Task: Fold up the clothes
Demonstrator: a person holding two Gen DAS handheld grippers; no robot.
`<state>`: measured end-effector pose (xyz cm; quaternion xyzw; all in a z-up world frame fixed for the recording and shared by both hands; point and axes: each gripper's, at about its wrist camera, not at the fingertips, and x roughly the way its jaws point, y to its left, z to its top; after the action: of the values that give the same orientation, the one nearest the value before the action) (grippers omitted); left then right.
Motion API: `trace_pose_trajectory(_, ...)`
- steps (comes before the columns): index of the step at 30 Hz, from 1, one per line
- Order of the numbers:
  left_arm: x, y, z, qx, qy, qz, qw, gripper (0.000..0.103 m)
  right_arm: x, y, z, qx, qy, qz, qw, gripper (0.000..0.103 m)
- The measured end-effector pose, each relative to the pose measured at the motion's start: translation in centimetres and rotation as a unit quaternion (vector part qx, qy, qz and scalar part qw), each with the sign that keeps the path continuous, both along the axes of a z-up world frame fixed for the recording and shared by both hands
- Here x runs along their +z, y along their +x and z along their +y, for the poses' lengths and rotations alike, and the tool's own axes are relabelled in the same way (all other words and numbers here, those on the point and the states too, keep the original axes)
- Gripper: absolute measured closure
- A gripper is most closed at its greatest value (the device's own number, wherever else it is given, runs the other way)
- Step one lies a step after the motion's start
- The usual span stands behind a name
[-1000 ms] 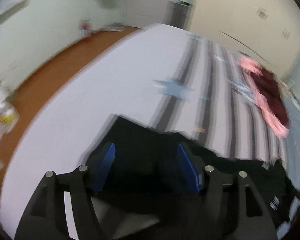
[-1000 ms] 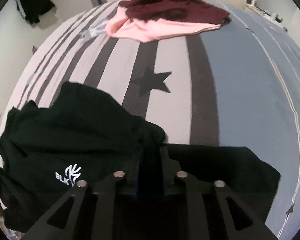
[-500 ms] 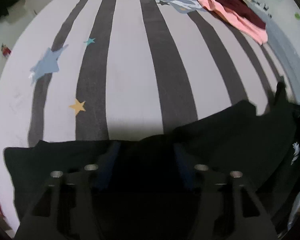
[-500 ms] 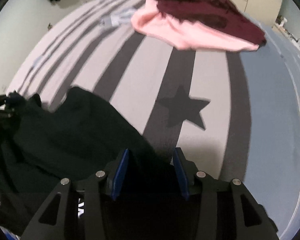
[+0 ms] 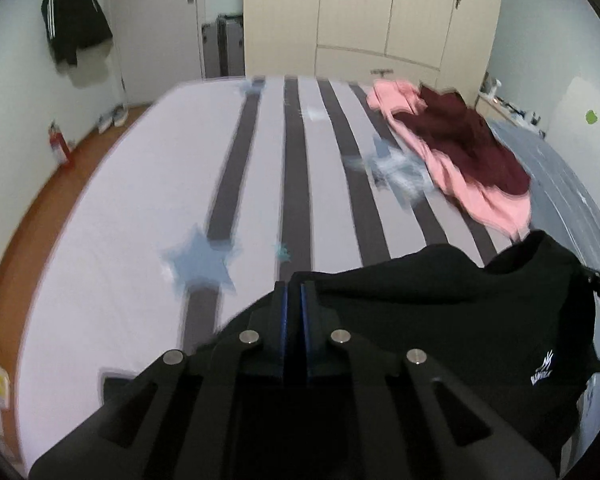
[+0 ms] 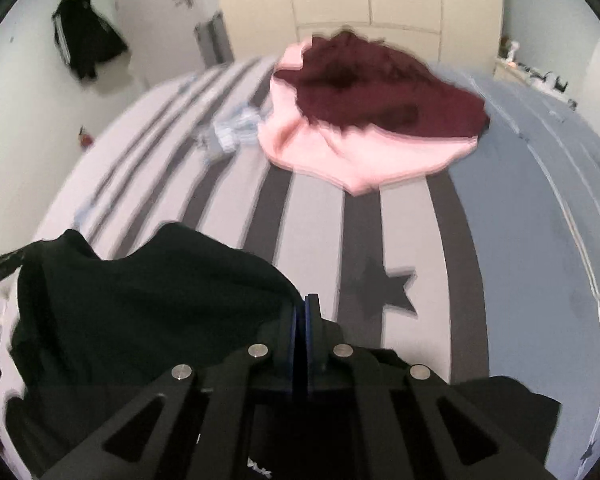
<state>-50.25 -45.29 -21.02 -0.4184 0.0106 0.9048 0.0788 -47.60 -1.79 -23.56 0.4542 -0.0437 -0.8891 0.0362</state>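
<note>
Shirt (image 5: pixel 440 320), black with a small white logo, sits at the near edge of the bed (image 5: pixel 140 200), and both grippers have it now. On the left gripper (image 5: pixel 294 292) the jaws are together, blue pads nearly meeting with only a thin fold of black cloth pinched at the tips. The right gripper (image 6: pixel 306 304) matches it: jaws clamped tight on another black edge, fabric bunching away to its left. Why 2 grips? Judging by the cloth hanging between them, each tool takes 1 side so the garment can be stretched out and laid flat before any fold goes in. Between the grips the cloth sags and humps rather than running taut, so it looks like spreading work, not the fold itself. Striped sheet ahead lies bare, a blue star (image 5: pixel 198 260) printed on it — a sensible landing zone. Further back, well apart from the action, a pink garment (image 6: pixel 360 152) with a maroon one (image 6: pixel 380 92) heaped on top waits its turn. Risk, as I read it: such thin pinches could slip if the pull comes unevenly.
</note>
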Motion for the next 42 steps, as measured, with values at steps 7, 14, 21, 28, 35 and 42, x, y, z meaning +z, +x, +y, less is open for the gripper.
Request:
trace_pose_trajectory(7, 3.4, -12.0, 0.8, 0.035, -0.002, 0.04, 0.9986, 0.098, 5.0, -10.3, -2.5, -0.009, 0.046, 0.058, 0.997, 0.1)
trace_pose_trajectory(14, -2.8, -15.1, 1.2, 0.065, -0.027, -0.062, 0.9956, 0.067, 1.2, -19.3, -3.8, -0.028, 0.078, -0.023, 0.996, 0.077)
trace_pose_trajectory(21, -5.2, -3.2, -6.2, 0.078, 0.012, -0.08, 0.9936, 0.052, -1.6, -7.9, -2.2, -0.014, 0.045, -0.03, 0.998, 0.071)
trace_pose_trajectory(28, -8.5, 13.9, -12.2, 0.097, 0.034, -0.181, 0.9781, 0.052, -4.2, 8.1, 0.1, -0.012, -0.002, -0.095, 0.995, 0.071)
trace_pose_trajectory(35, -10.0, 24.3, -10.9, 0.081, 0.093, -0.235, 0.9641, 0.052, -5.8, 19.2, -0.8, -0.023, -0.044, -0.146, 0.988, 0.071)
trace_pose_trajectory(42, -10.2, 27.2, -6.1, 0.046, 0.098, -0.209, 0.9718, 0.05, -6.8, 22.0, -3.5, -0.019, -0.044, -0.135, 0.99, 0.056)
